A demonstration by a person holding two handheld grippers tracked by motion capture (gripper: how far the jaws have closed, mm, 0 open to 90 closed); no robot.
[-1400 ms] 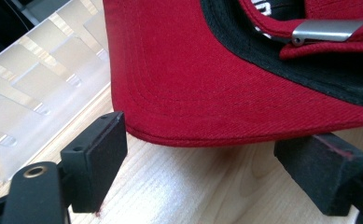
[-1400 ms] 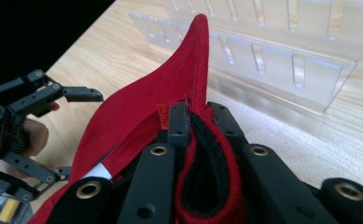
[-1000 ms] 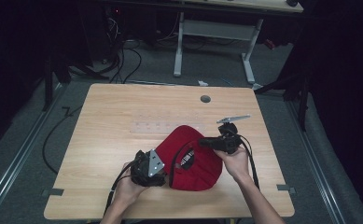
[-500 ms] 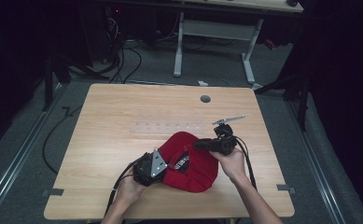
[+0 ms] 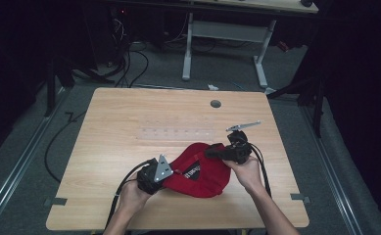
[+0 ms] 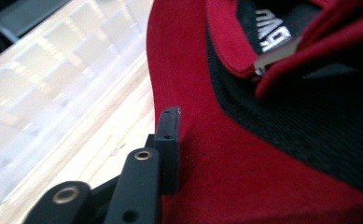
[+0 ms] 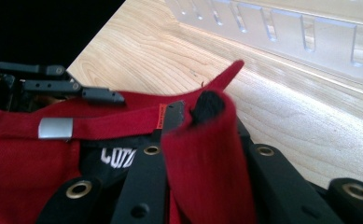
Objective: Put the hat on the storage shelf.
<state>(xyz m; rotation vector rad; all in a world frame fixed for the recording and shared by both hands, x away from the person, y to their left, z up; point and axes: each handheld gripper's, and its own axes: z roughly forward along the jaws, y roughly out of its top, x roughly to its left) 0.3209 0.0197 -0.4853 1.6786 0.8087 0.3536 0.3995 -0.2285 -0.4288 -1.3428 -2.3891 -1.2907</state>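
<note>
A red cap [image 5: 200, 169] with a black lining lies crumpled on the wooden table [image 5: 129, 122] near the front edge, between both hands. My left gripper [image 5: 172, 175] is at the cap's left rim. Its jaws have just been closing, and one finger [image 6: 169, 140] presses on the red brim [image 6: 244, 154]; the other is hidden behind the fabric. My right gripper [image 5: 212, 152] pinches a fold of red fabric [image 7: 207, 154] at the cap's back. Its jaws have just eased open a little with the fabric still between them. The strap's silver buckle [image 7: 55, 127] lies nearby.
A clear slotted strip [image 5: 176, 133] lies across the table's middle, and a round cable hole [image 5: 215, 104] sits toward the far edge. Beyond the table stand a white desk frame [image 5: 225, 32] and floor cables [image 5: 129, 63]. Bare wood stretches left and behind.
The left gripper's jaws have closed onto the cap's left rim. The cap has been gathered into a narrower, more folded shape. The right hand has stayed in place.
</note>
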